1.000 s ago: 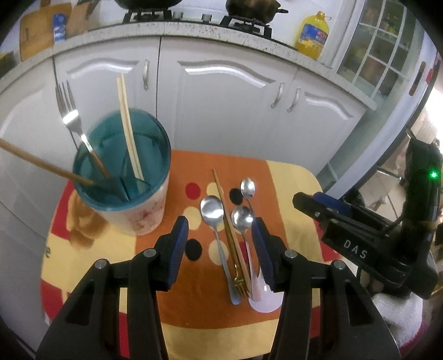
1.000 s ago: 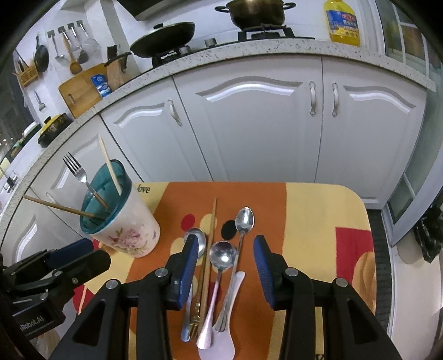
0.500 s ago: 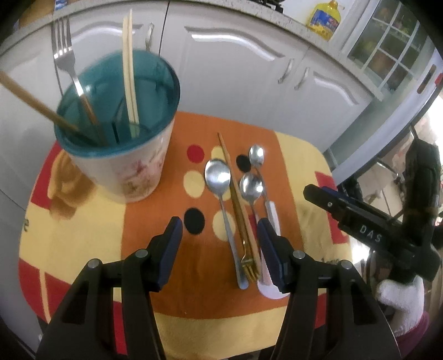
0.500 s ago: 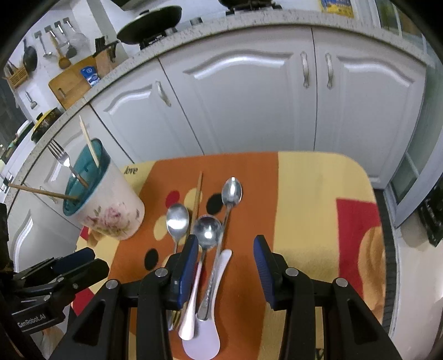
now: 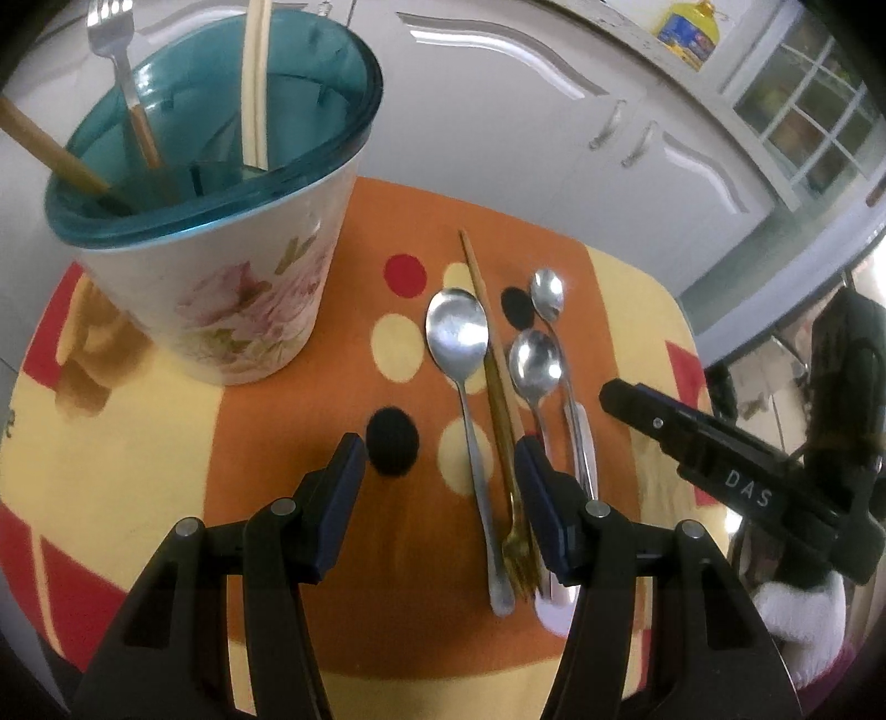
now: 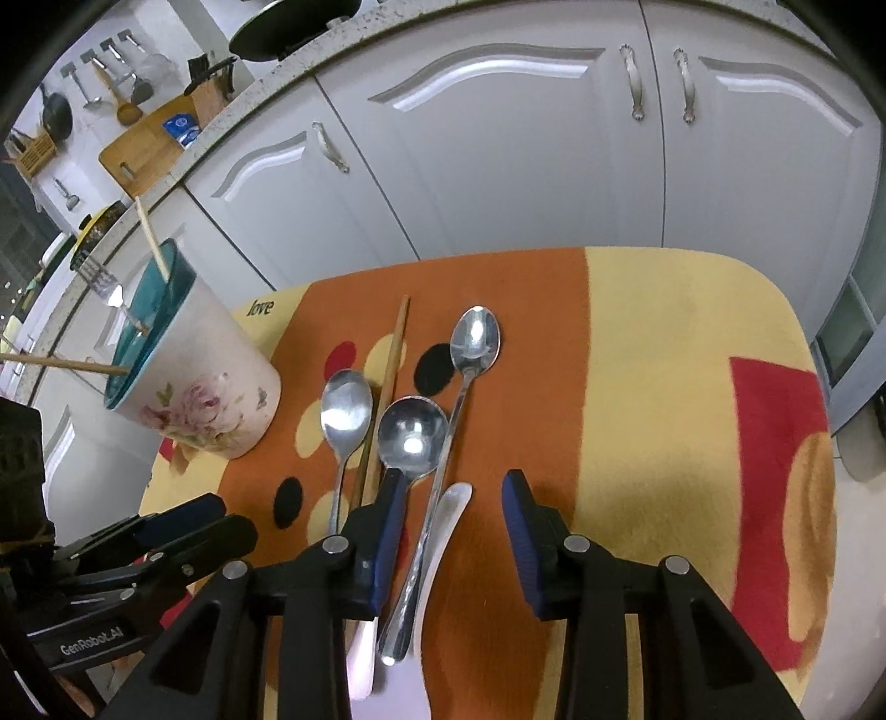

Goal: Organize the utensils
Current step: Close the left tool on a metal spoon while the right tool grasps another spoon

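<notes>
Hovering both tongs, open and empty: my left gripper (image 5: 440,462) is spreading, my right gripper (image 6: 453,501) narrowing over the long spoon (image 6: 443,459), which lies lengthwise between its jaws

A home kitchen. White cabinet doors (image 6: 498,166) with metal handles run under a speckled stone counter (image 6: 288,88). On that counter a black pan (image 6: 293,27) sits, with a wooden cutting board (image 6: 149,149) to its left and cooking tools hanging on the wall (image 6: 105,72) above the board. A yellow oil bottle (image 5: 686,27) stands on the counter too.
</notes>
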A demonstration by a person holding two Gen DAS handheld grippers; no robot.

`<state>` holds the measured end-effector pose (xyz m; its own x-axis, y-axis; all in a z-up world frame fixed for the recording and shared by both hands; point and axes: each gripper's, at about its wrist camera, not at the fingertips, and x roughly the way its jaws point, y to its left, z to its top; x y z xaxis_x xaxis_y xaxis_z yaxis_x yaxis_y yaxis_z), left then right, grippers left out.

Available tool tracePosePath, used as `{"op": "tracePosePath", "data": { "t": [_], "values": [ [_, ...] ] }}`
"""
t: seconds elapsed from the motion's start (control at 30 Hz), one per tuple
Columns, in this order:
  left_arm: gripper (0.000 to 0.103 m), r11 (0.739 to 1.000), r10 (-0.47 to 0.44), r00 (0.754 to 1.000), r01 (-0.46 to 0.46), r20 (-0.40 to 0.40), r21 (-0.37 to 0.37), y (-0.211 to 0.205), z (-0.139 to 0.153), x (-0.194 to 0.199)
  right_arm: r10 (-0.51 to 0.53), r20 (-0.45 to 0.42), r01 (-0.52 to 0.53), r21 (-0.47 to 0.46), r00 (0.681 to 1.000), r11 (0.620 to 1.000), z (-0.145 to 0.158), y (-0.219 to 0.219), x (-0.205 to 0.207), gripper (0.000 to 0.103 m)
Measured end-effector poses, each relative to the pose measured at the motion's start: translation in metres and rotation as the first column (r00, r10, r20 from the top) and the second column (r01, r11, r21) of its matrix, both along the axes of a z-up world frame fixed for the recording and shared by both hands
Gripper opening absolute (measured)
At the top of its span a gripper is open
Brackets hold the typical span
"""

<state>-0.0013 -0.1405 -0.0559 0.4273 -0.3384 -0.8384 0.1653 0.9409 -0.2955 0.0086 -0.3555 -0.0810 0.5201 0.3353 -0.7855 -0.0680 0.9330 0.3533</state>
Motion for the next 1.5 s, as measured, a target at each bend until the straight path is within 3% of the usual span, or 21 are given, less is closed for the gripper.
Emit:
{"op": "tracePosePath", "data": {
  "t": [0.3, 0.77, 0.83, 1.03, 1.1, 1.13, 1.17, 1.23, 1.5],
  "values": [
    [0.055, 0.995, 0.092, 0.995, -0.093, 0.032, 0.042, -0.009, -0.022, 0.025, 0.002, -0.018, -0.002, 0.025, 1.000, 1.000, -0.011, -0.010, 0.029, 0.036],
    [0.055, 0.988, 0.137, 0.989, -0.141, 0.063, 0.059, -0.026, -0.031, 0.053, 0.017, -0.003, -0.017, 0.059, 1.000, 0.998, -0.023, -0.020, 0.061, 0.036],
    [0.050, 0.988, 0.140, 0.988, -0.144, 0.064, 0.051, -0.026, -0.031, 0.056, 0.019, 0.000, -0.018, 0.065, 1.000, 0.998, -0.025, -0.022, 0.069, 0.036],
    [0.015, 0.990, 0.132, 0.990, -0.134, 0.043, 0.044, -0.029, -0.031, 0.060, 0.046, 0.020, -0.047, 0.080, 0.999, 0.996, -0.027, -0.019, 0.096, 0.036],
    [0.011, 0.991, 0.119, 0.992, -0.121, 0.040, 0.048, -0.029, -0.030, 0.058, 0.061, 0.025, -0.062, 0.086, 0.998, 0.994, -0.028, -0.017, 0.102, 0.036],
    [0.010, 0.992, 0.114, 0.993, -0.116, 0.041, 0.047, -0.028, -0.030, 0.058, 0.077, 0.029, -0.079, 0.092, 0.997, 0.993, -0.028, -0.015, 0.105, 0.031],
    [0.009, 0.993, 0.108, 0.993, -0.110, 0.040, 0.045, -0.028, -0.029, 0.058, 0.093, 0.030, -0.095, 0.092, 0.995, 0.991, -0.029, -0.012, 0.106, 0.018],
    [0.007, 0.994, 0.099, 0.995, -0.100, 0.035, 0.038, -0.026, -0.028, 0.057, 0.124, 0.023, -0.125, 0.069, 0.992, 0.990, -0.031, -0.007, 0.107, 0.007],
    [0.000, 1.000, 0.010, 1.000, -0.010, 0.004, 0.029, -0.017, -0.022, 0.036, 0.173, 0.020, -0.174, 0.082, 0.985, 0.981, -0.025, -0.010, 0.069, 0.002]
  ]
}}
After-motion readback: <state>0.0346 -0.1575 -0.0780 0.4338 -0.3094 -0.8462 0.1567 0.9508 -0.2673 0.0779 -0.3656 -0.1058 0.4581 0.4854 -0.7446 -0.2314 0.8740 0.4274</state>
